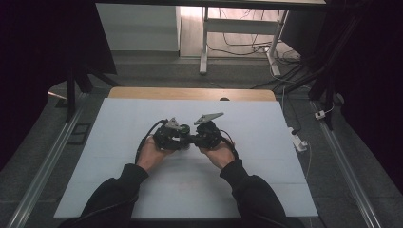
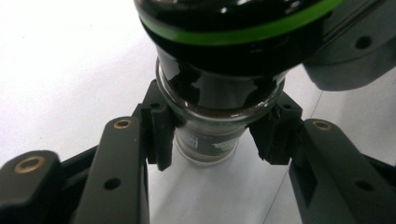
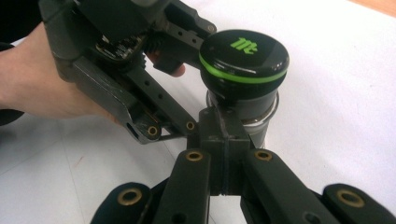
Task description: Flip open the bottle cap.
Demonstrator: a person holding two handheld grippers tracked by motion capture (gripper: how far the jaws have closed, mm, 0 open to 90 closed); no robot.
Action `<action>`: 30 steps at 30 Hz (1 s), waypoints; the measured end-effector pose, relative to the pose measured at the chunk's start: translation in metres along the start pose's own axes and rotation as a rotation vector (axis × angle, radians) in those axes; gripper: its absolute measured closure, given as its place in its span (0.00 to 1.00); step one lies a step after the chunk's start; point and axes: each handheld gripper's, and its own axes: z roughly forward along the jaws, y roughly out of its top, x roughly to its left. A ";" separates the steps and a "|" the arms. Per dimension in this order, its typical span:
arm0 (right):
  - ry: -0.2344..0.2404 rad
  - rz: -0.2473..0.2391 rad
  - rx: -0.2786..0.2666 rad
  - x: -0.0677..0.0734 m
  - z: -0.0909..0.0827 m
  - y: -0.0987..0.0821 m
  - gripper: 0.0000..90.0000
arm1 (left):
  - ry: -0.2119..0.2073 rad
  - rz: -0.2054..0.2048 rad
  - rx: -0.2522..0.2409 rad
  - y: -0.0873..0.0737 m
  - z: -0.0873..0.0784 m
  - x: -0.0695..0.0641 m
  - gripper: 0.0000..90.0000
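At frame centre, above the white surface, the left claw clamps a glass jar by its neck — the right claw, pinched closed on nothing — it could slip.

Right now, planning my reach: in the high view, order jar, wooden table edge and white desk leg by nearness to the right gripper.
From the right gripper:
1. jar, right at its jaw tips.
2. wooden table edge, at the table's far side.
3. white desk leg, on the floor farther back.
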 end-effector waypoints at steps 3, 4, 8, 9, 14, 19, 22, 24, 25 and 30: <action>0.001 -0.001 -0.007 0.001 -0.001 0.001 1.00 | 0.001 0.000 0.001 0.000 0.000 0.000 0.59; 0.002 -0.005 -0.011 0.001 -0.001 0.001 1.00 | 0.000 0.000 0.001 0.000 0.000 0.000 0.59; -0.001 -0.005 -0.013 0.001 -0.003 0.003 1.00 | 0.001 0.001 0.002 0.000 0.000 0.000 0.59; -0.003 -0.005 -0.012 0.001 -0.003 0.003 1.00 | 0.001 0.001 0.002 0.000 0.000 0.000 0.59; -0.003 -0.004 -0.013 0.002 -0.005 0.003 1.00 | 0.000 0.001 0.004 0.000 0.000 0.000 0.59; -0.002 -0.004 -0.031 0.003 -0.008 0.005 1.00 | 0.003 0.009 0.010 0.001 0.000 0.000 0.59; -0.005 0.001 -0.040 0.002 -0.009 0.006 1.00 | 0.004 0.009 0.010 0.001 0.000 0.000 0.59; -0.003 0.002 -0.042 0.001 -0.009 0.006 1.00 | 0.004 0.008 0.010 0.001 0.000 0.000 0.59; 0.000 0.006 -0.045 0.001 -0.009 0.006 1.00 | 0.004 0.009 0.010 0.001 0.000 0.000 0.59; -0.002 0.008 -0.055 0.001 -0.009 0.010 1.00 | 0.004 0.010 0.011 0.001 0.000 0.000 0.59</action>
